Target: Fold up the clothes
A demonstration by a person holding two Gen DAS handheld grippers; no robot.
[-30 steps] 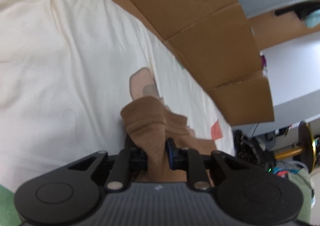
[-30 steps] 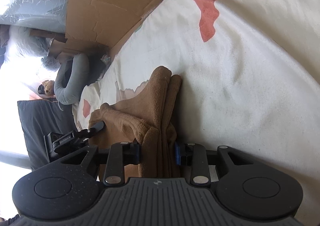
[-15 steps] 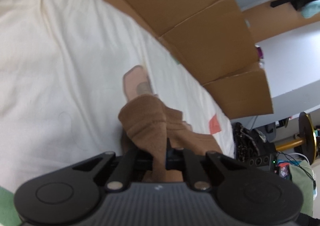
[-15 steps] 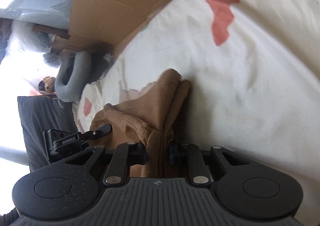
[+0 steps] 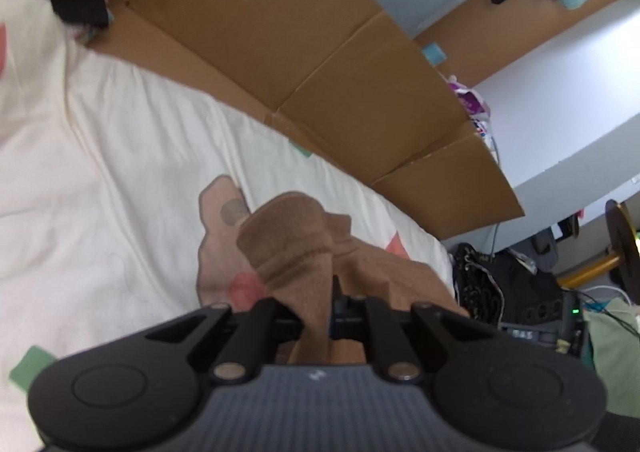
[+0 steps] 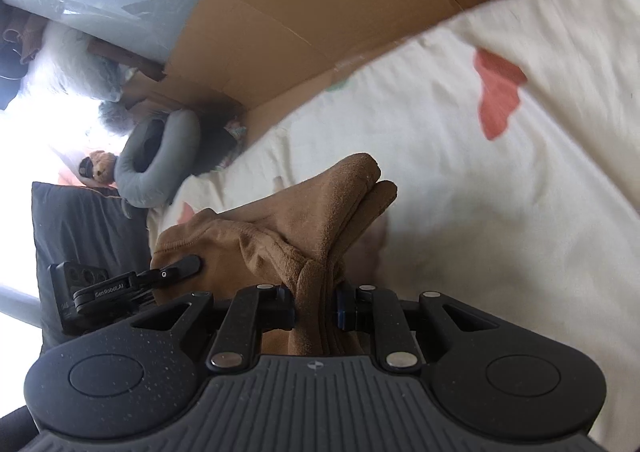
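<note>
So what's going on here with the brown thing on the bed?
A person is folding clothes with two hand-held grippers. The left hand-held gripper is shut on one bunched edge of a brown fleece garment, and the right hand-held gripper is clamped on another thick fold of it. The pinched parts are held up above the cream patterned bedsheet, with the fabric between them sagging. Flattened cardboard stands along the far side of the bed.

Flattened cardboard [image 5: 360, 83] borders a cream patterned bedsheet [image 5: 100, 171]; grey neck pillow [image 6: 160, 163] beyond.
</note>
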